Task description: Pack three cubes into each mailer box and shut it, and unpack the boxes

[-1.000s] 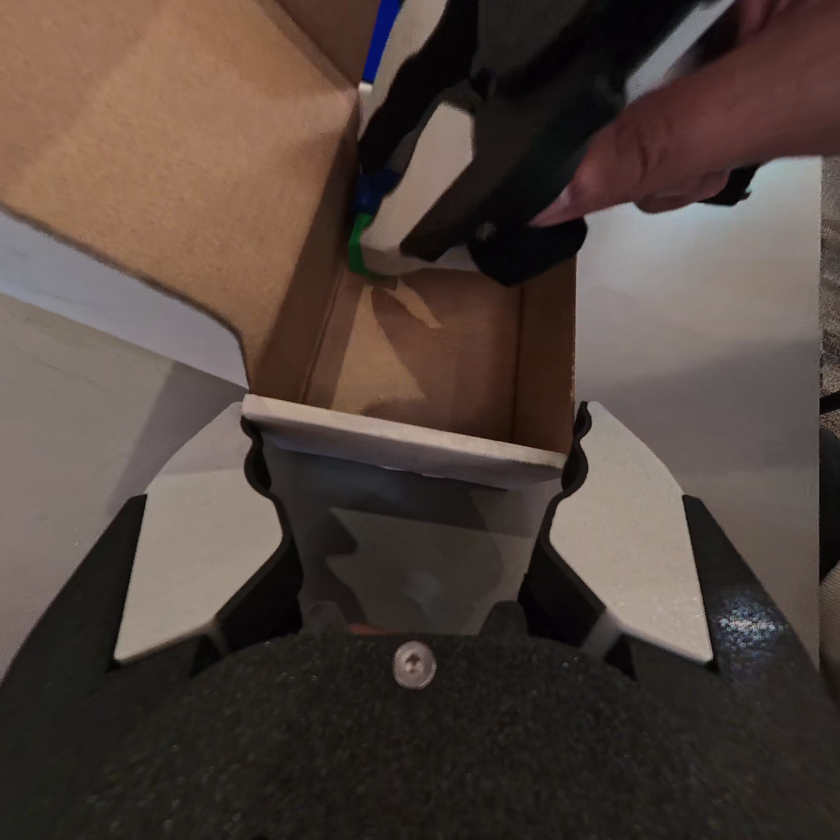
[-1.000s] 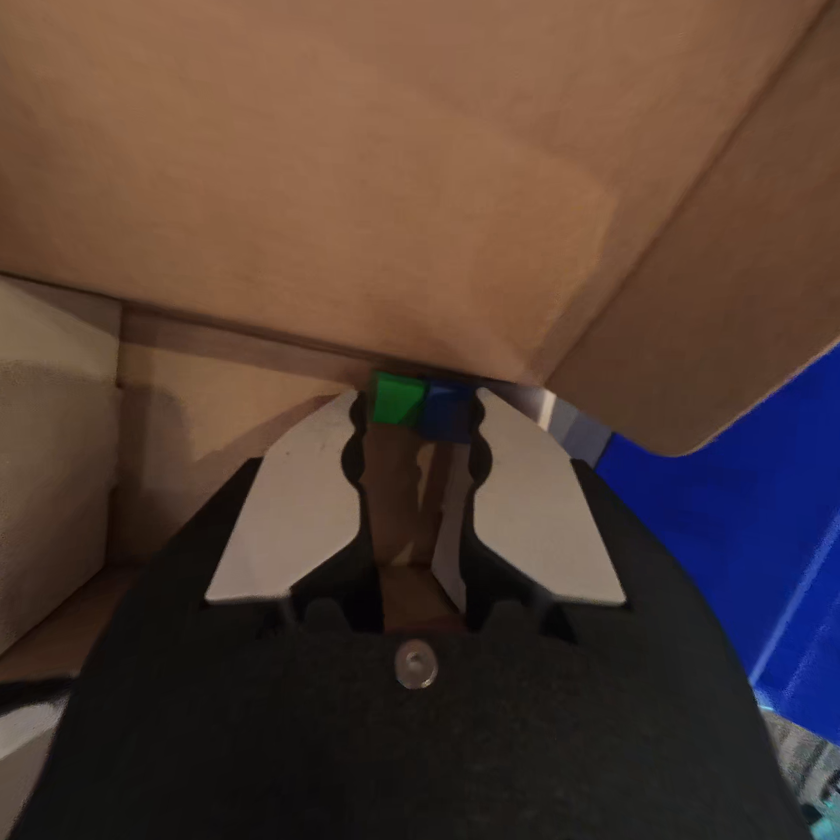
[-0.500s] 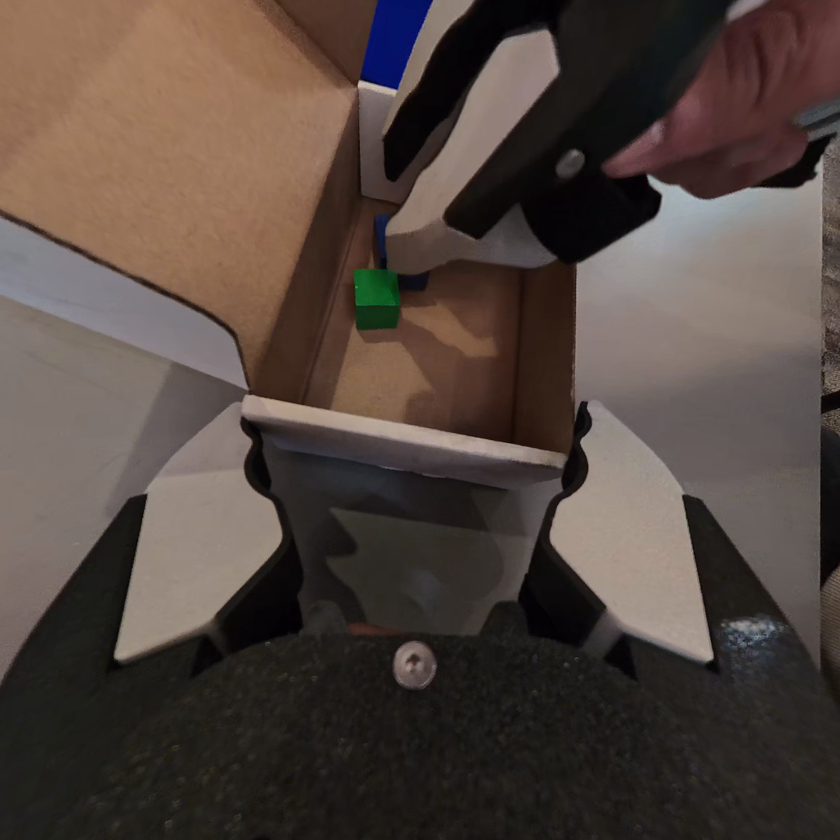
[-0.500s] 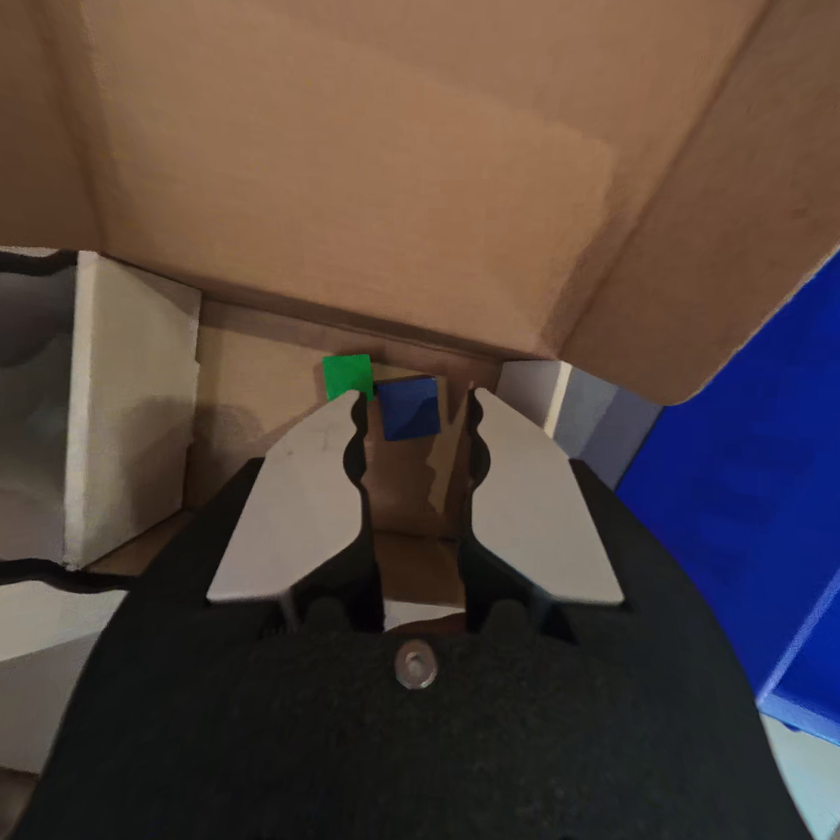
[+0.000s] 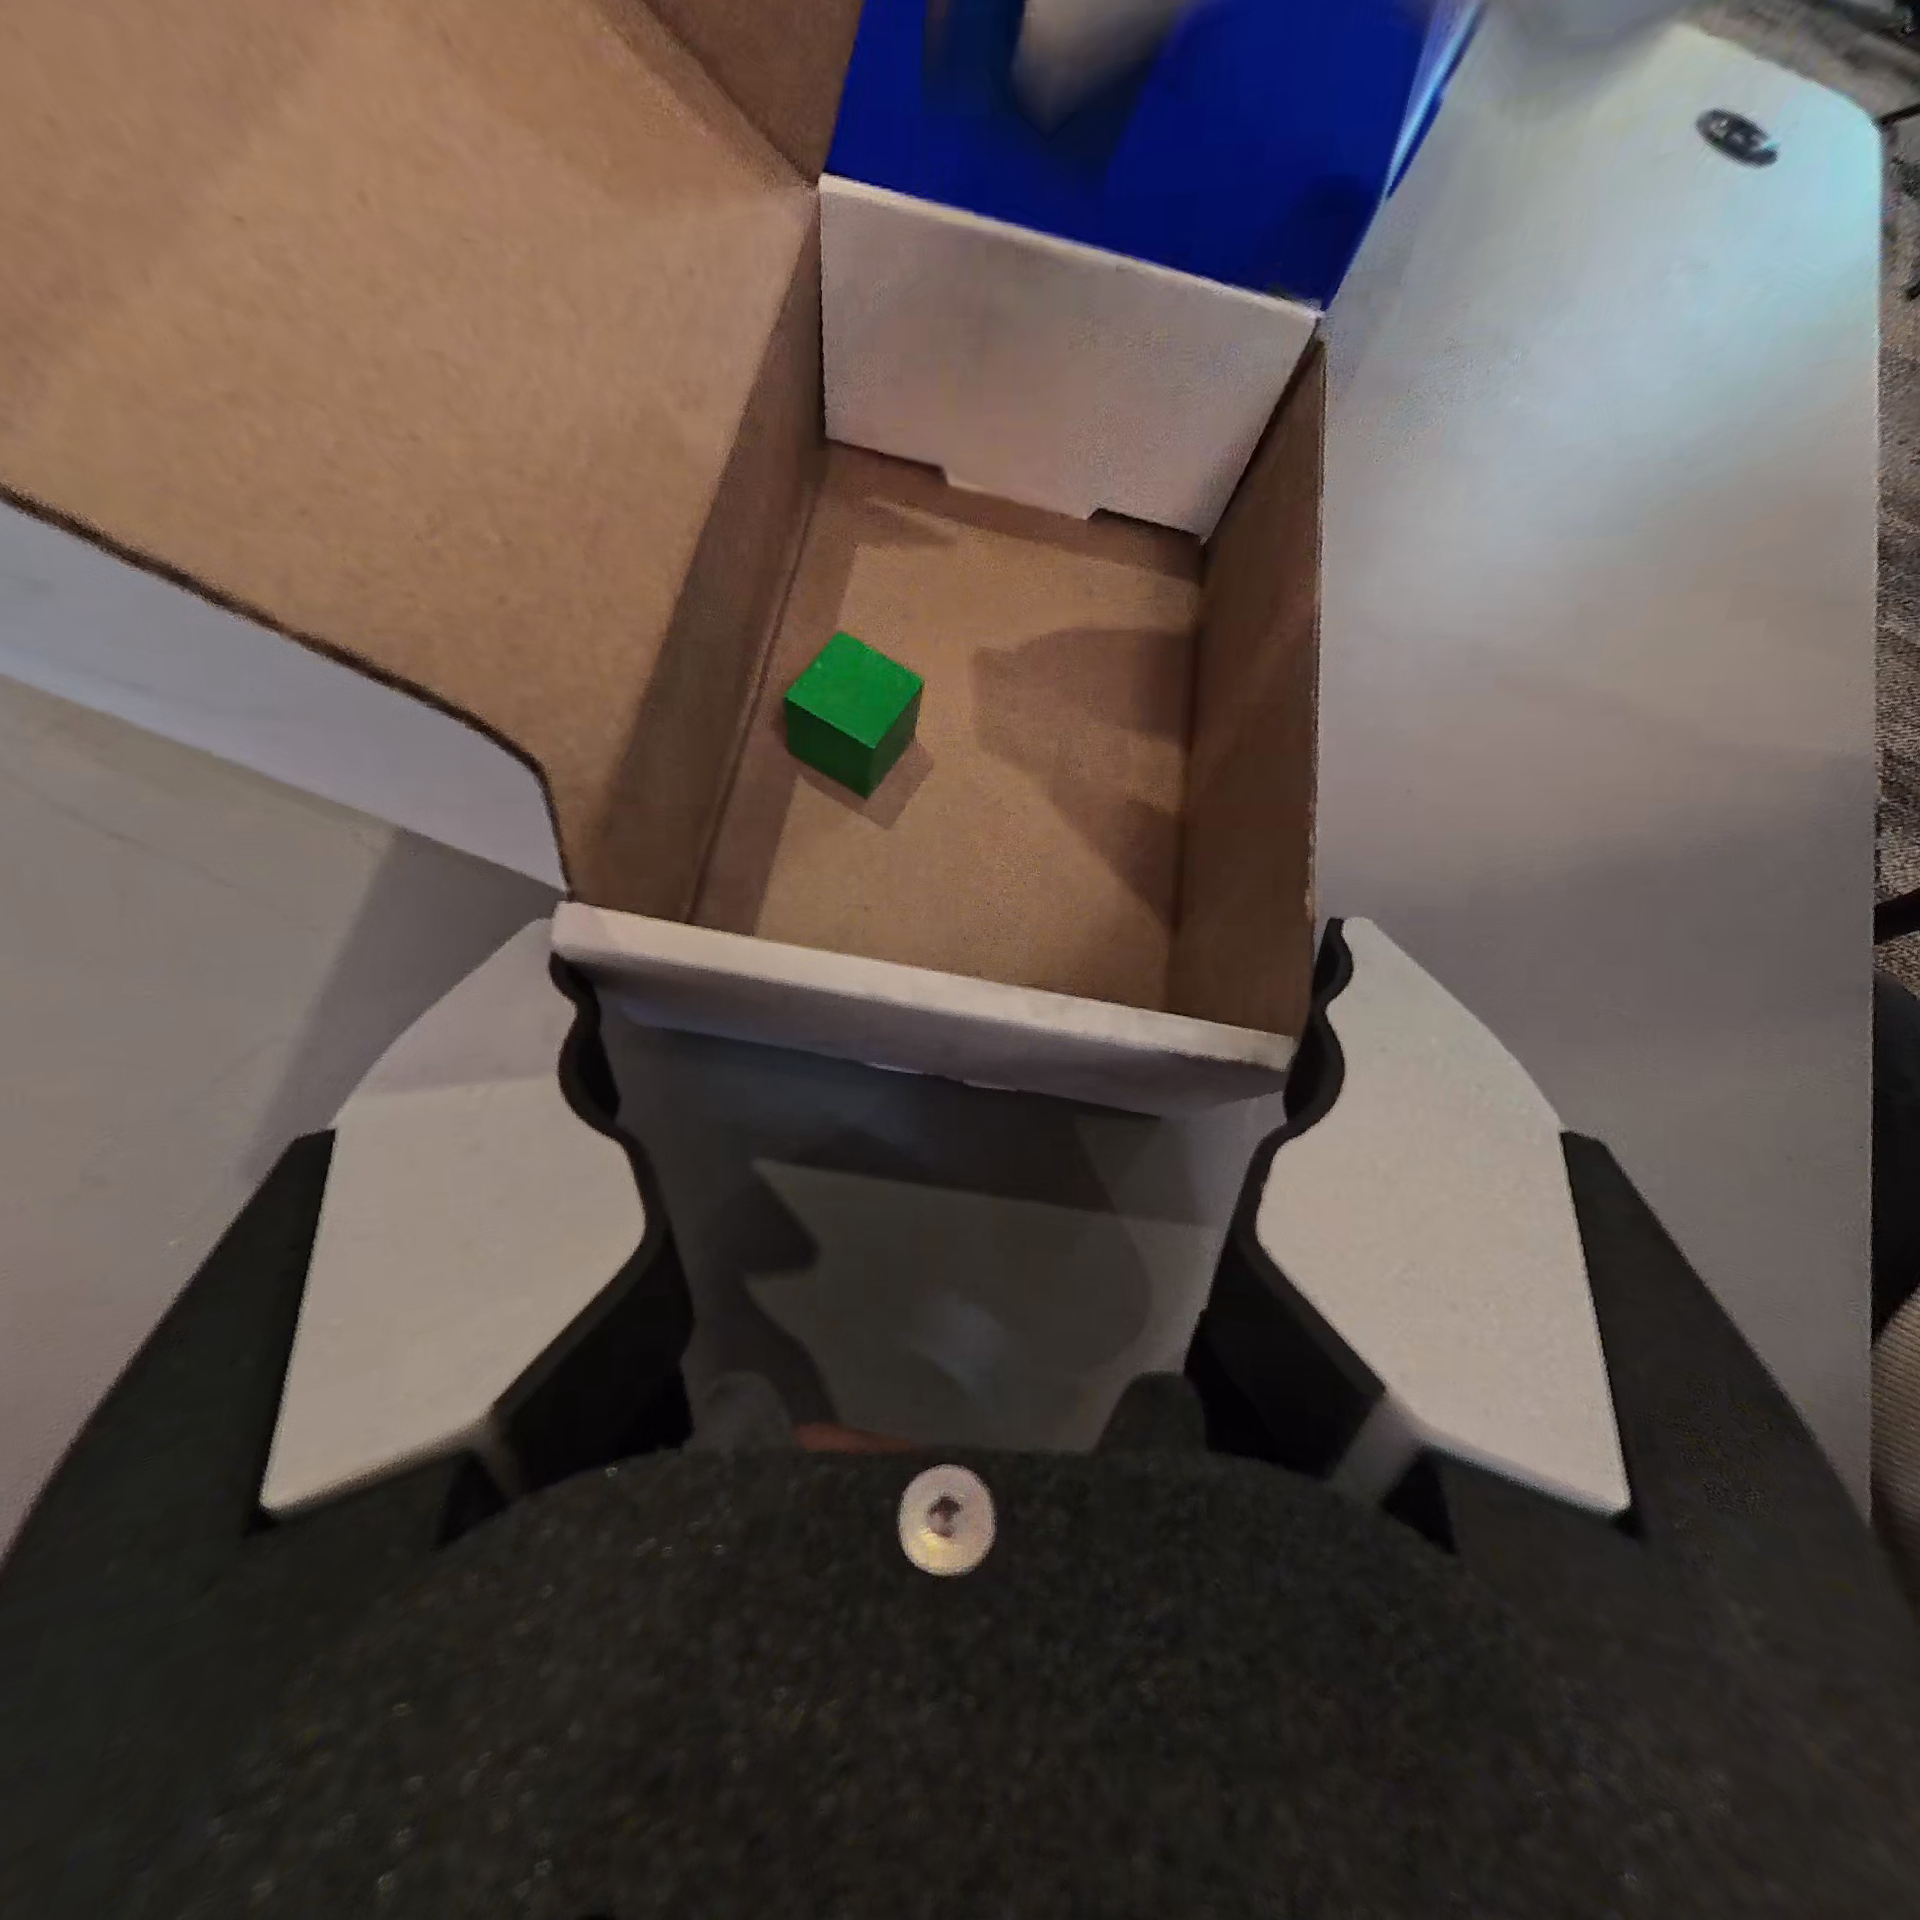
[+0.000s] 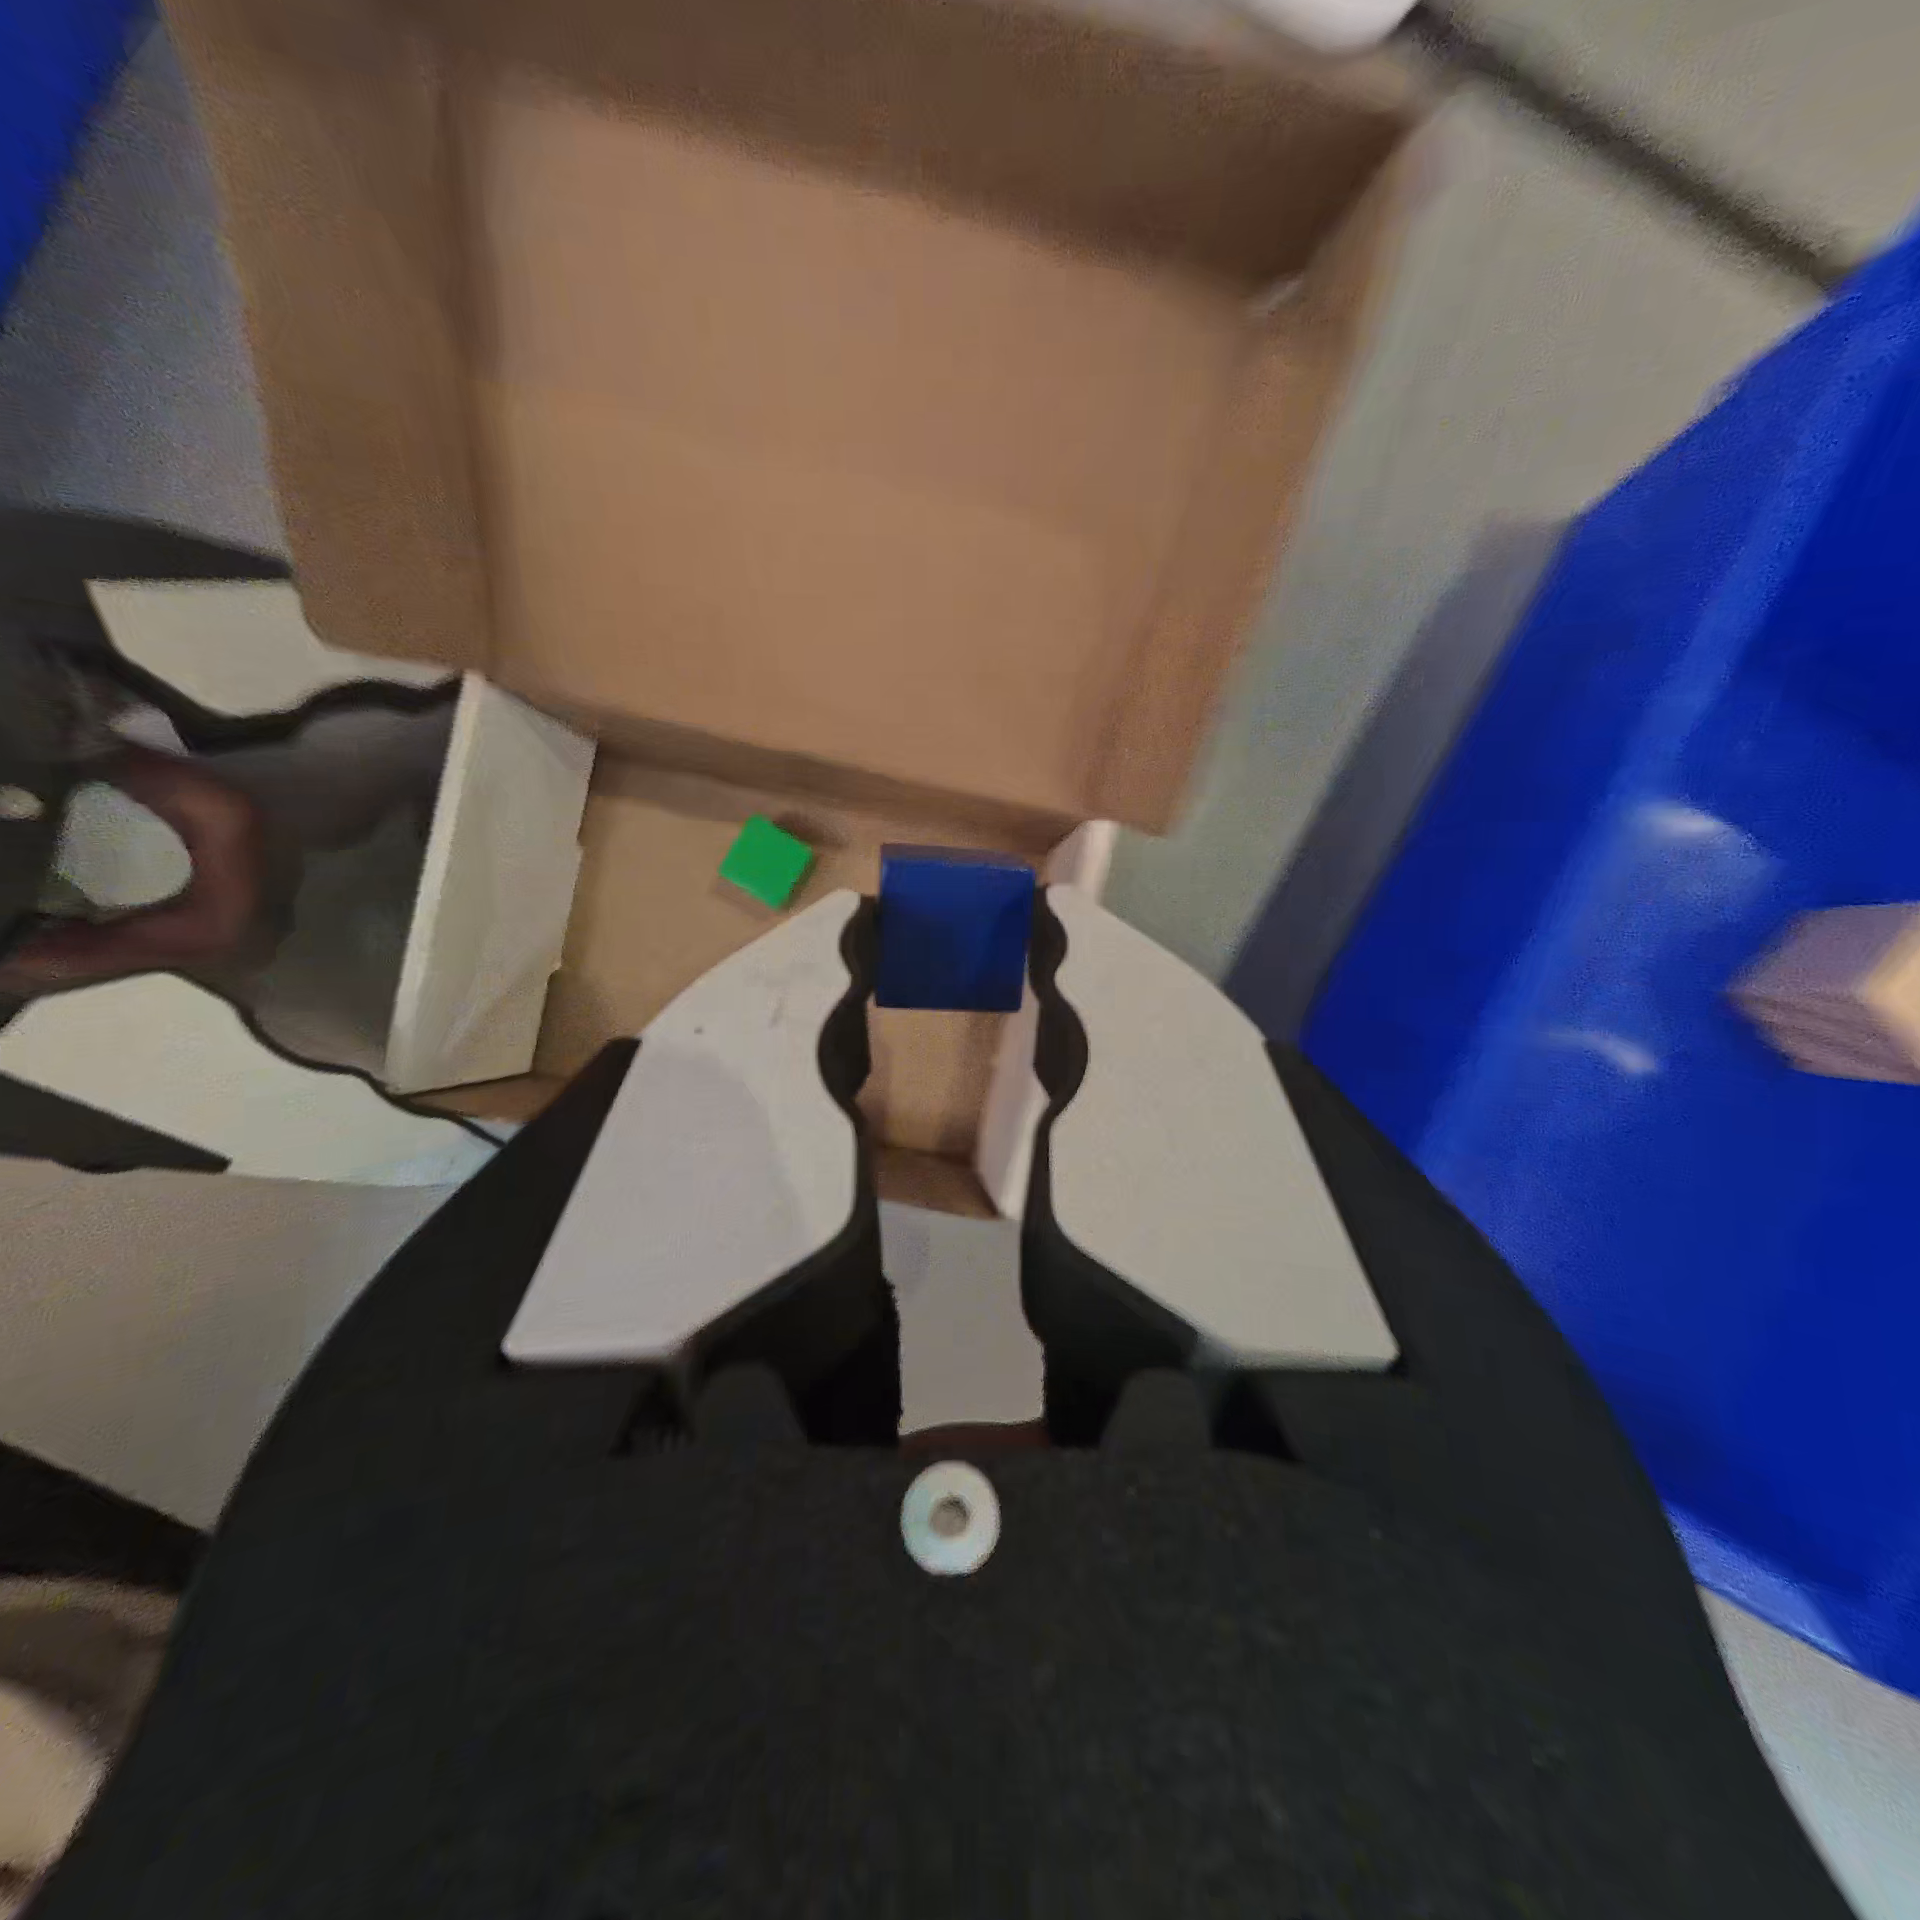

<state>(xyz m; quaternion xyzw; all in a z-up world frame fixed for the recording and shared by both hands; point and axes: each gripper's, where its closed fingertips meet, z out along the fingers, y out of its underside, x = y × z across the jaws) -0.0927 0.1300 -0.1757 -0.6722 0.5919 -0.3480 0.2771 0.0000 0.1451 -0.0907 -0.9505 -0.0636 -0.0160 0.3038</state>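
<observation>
In the left wrist view we see our left gripper [image 5: 940,1023] spread wide around the near end of the mailer box [image 5: 914,1013], its two fingers at the box's two near corners, so it grasps the box by its width. The box stands open on the white desk [image 5: 1558,644], its brown lid [image 5: 343,343] raised on the left side. A green cube [image 5: 852,713] lies on the box floor, close to the lid-side wall. Beyond the far wall of the box sits a blue bin [image 5: 1122,135].

In the right wrist view, blurred, our right gripper [image 6: 954,914] is clenched on a blue cube [image 6: 954,927] at its fingertips, held above the box [image 6: 488,883]. The green cube [image 6: 767,861] lies inside the box, and the blue bin [image 6: 1662,883] is right of it
</observation>
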